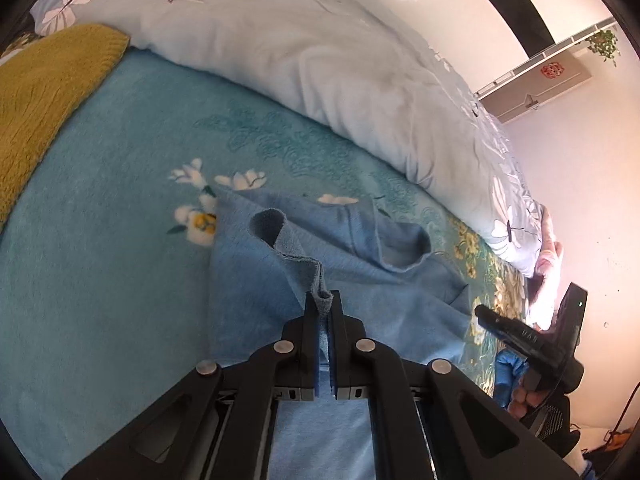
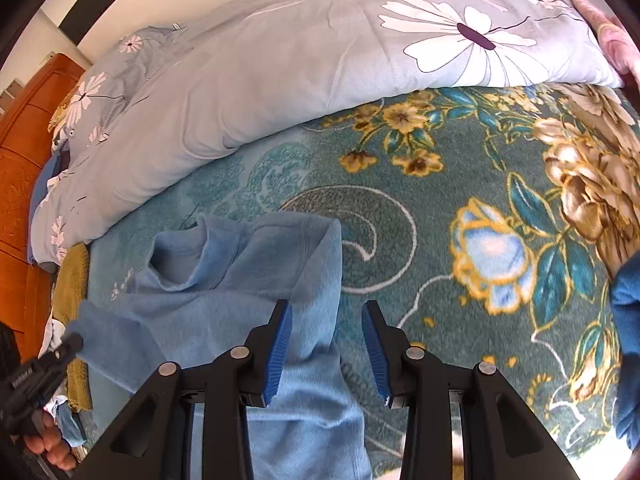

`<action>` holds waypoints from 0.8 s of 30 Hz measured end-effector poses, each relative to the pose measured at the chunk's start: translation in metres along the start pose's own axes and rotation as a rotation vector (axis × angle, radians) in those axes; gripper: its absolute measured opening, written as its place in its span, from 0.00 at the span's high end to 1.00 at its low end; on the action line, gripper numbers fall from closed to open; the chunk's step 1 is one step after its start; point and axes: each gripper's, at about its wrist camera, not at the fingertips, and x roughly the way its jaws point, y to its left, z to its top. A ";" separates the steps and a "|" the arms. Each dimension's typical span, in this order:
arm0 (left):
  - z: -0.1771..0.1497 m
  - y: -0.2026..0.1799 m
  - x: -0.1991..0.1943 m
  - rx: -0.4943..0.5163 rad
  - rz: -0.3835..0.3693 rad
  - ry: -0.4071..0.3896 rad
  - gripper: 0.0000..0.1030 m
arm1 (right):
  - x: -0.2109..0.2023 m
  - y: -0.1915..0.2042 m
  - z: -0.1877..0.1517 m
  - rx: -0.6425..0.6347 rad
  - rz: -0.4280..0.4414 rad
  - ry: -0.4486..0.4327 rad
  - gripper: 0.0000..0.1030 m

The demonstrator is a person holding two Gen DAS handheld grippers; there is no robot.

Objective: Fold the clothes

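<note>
A light blue sweater (image 1: 352,276) lies spread on the teal floral blanket (image 1: 120,240). My left gripper (image 1: 324,300) is shut on a bunched edge of the blue sweater, and the cloth rises in a fold from its tips. In the right wrist view the same sweater (image 2: 248,300) shows its collar at the left. My right gripper (image 2: 328,312) is open over the sweater's right edge, with nothing pressed between its blue pads (image 2: 280,344). The right gripper (image 1: 520,340) also shows at the right of the left wrist view, and the left gripper (image 2: 36,376) at the lower left of the right wrist view.
A rolled floral duvet (image 1: 320,60) lies along the far side of the bed. A mustard knit garment (image 1: 36,96) lies at the left. A dark blue garment (image 2: 628,340) is at the right edge. An orange wooden headboard (image 2: 24,168) stands at the far left.
</note>
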 end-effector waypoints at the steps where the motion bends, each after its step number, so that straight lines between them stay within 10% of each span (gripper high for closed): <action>1: -0.003 0.004 0.001 -0.011 0.006 0.005 0.97 | 0.003 0.003 0.008 -0.013 -0.006 0.006 0.62; 8: -0.012 0.018 0.003 -0.059 0.024 0.023 0.97 | 0.036 0.021 0.022 -0.129 -0.082 0.125 0.63; 13: -0.007 0.013 -0.001 -0.041 0.015 -0.014 0.97 | 0.041 0.016 0.025 -0.113 -0.066 0.144 0.94; 24: -0.019 0.022 0.034 0.059 0.094 0.053 0.96 | 0.045 -0.040 0.037 0.088 0.001 0.122 0.92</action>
